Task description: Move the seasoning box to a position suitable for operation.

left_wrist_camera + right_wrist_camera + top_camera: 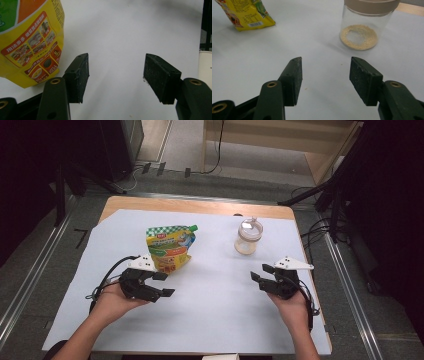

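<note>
Both claws hung open and empty: left claw (161,284) beside the pouch (170,247), right claw (261,272) facing the jar (247,236). A careless bump could've toppled either.

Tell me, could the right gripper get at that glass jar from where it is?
Probably yes. The right gripper has its jaws apart with nothing between them, and bare white table cover lies between it and the glass jar, which stands upright and apart from the yellow pouch.
</note>
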{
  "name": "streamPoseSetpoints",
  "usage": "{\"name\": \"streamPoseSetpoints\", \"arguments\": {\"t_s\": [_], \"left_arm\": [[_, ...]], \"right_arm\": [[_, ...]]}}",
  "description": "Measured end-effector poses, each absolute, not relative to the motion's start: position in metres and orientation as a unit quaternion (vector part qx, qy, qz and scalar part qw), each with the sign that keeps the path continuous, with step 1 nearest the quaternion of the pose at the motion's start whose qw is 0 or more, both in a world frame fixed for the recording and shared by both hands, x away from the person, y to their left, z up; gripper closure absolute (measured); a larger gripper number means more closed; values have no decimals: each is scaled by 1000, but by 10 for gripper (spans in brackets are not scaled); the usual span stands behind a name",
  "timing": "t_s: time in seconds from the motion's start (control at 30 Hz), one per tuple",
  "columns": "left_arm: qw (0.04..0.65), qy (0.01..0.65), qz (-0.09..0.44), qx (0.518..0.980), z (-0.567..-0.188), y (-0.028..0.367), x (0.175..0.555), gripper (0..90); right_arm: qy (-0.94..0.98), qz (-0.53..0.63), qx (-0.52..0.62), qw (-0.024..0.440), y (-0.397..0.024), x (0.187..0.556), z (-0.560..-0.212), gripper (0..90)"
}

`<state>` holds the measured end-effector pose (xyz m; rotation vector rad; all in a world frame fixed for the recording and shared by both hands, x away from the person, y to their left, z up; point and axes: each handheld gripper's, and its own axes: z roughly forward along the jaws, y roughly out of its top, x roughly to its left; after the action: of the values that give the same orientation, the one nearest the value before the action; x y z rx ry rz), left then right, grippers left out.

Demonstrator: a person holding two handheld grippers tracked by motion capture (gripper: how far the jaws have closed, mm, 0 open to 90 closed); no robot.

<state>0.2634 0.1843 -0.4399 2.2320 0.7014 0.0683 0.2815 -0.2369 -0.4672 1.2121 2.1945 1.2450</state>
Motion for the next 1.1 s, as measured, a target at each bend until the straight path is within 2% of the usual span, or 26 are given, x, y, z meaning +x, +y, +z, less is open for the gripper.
{"name": "streamPoseSetpoints", "arguments": {"t_s": [0.17, 0.37, 0.47, 0.8, 0.93, 0.97, 1.07, 1.1], "left_arm": [[391, 281, 24, 876, -440, 186, 261, 377], [407, 288, 14, 867, -438, 192, 258, 374], [407, 289, 15, 866, -438, 194, 256, 374], [412, 284, 13, 865, -436, 191, 254, 373], [415, 283, 11, 865, -436, 190, 255, 373], [415, 283, 9, 865, -436, 190, 256, 373], [414, 282, 7, 866, -437, 189, 258, 373], [411, 283, 9, 867, -438, 189, 258, 373]], "right_arm": [[772, 436, 428, 177, -236, 287, -470, 408], [771, 436, 433, 167, -232, 298, -469, 415], [763, 438, 443, 175, -231, 308, -468, 392], [753, 436, 460, 177, -230, 325, -469, 392], [747, 436, 463, 193, -225, 332, -468, 342], [747, 413, 475, 214, -217, 341, -468, 308], [739, 419, 484, 209, -216, 346, -470, 275], [728, 423, 497, 208, -215, 352, -473, 212]]}}
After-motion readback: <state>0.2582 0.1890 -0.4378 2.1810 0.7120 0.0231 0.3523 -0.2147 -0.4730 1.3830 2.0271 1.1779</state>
